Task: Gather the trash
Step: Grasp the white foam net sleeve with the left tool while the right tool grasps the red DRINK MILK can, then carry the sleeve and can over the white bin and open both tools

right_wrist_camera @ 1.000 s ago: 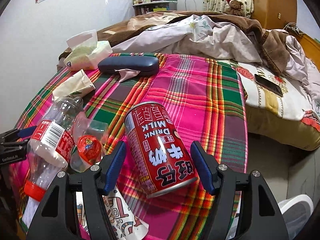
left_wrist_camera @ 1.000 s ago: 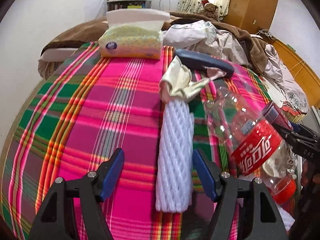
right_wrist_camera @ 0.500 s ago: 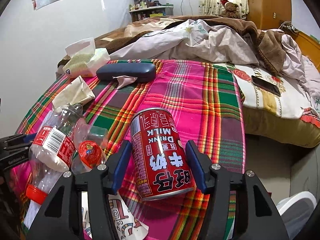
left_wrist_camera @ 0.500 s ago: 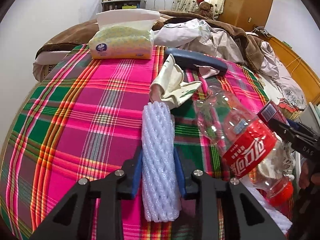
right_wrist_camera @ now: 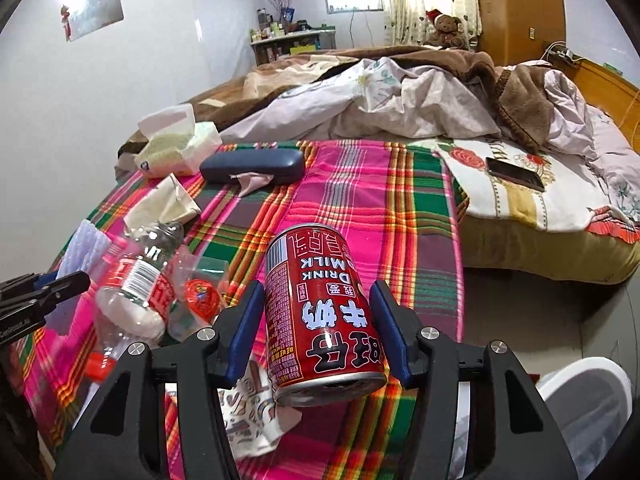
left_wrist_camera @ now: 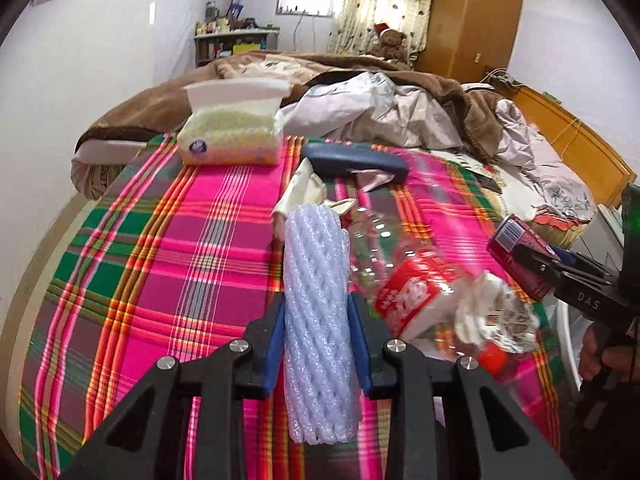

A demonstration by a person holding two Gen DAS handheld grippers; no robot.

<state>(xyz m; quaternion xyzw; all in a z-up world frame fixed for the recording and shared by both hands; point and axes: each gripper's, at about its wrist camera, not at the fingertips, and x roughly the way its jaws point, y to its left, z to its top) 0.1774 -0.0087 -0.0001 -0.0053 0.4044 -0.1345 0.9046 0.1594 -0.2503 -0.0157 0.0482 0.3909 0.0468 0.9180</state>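
My left gripper (left_wrist_camera: 316, 308) is shut on a white foam net sleeve (left_wrist_camera: 316, 248), held just above the plaid cloth (left_wrist_camera: 160, 264). My right gripper (right_wrist_camera: 317, 292) has a red milk drink can (right_wrist_camera: 320, 320) between its blue pads. Its jaws are closing and the pads press on the can, which hangs tilted above the cloth. A clear cola bottle (right_wrist_camera: 136, 280) with a red label lies between the two grippers. Beside the bottle are a clear cup with a red lid (right_wrist_camera: 200, 296), a printed paper wrapper (right_wrist_camera: 256, 412) and a crumpled cream paper (right_wrist_camera: 164, 204).
A tissue pack (left_wrist_camera: 230, 136) and a dark blue glasses case (right_wrist_camera: 252, 164) lie at the far end of the cloth. A phone (right_wrist_camera: 516, 172) rests on the bedding to the right. A white bin (right_wrist_camera: 584, 400) stands on the floor at the lower right.
The left jaws closed on the foam net sleeve and raised it. The right jaws narrowed onto the can and lifted it off the cloth.
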